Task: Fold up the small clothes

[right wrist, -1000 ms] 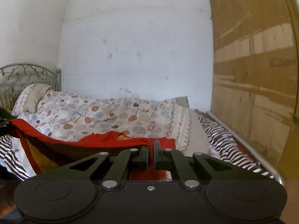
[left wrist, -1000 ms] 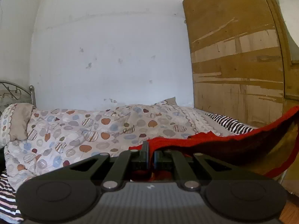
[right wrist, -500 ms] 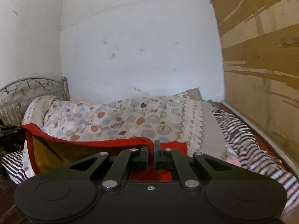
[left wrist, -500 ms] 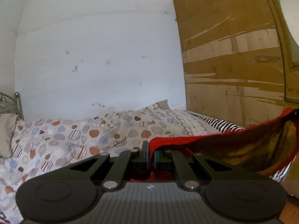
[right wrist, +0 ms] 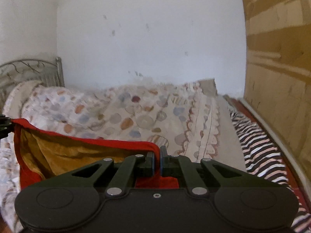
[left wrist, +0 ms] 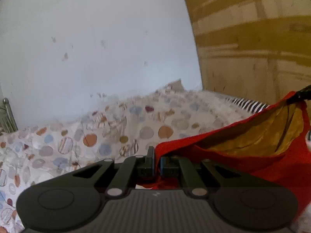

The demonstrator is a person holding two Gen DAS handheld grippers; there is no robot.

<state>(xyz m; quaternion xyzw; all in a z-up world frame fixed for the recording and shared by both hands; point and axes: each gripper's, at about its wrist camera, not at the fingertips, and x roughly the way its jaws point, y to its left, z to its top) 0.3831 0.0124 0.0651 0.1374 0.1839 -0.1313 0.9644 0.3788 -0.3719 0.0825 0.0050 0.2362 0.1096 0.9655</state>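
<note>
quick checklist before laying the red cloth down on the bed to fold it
1. Left claw shut on the red cloth edge: ok.
2. Right claw shut on the red cloth's other corner: ok.
3. Top edge taut between the two claws: not ok, it sags a little.
4. Flat landing spot on the spotted quilt: not ok, rumpled.
5. Cloth's lower edge hanging free: cannot tell, out of view.

There are two grippers, the left gripper (left wrist: 157,162) and right gripper (right wrist: 157,160), one red garment (right wrist: 93,145), one spotted quilt (right wrist: 120,112), one striped sheet (right wrist: 258,151) and one metal headboard (right wrist: 29,69).
</note>
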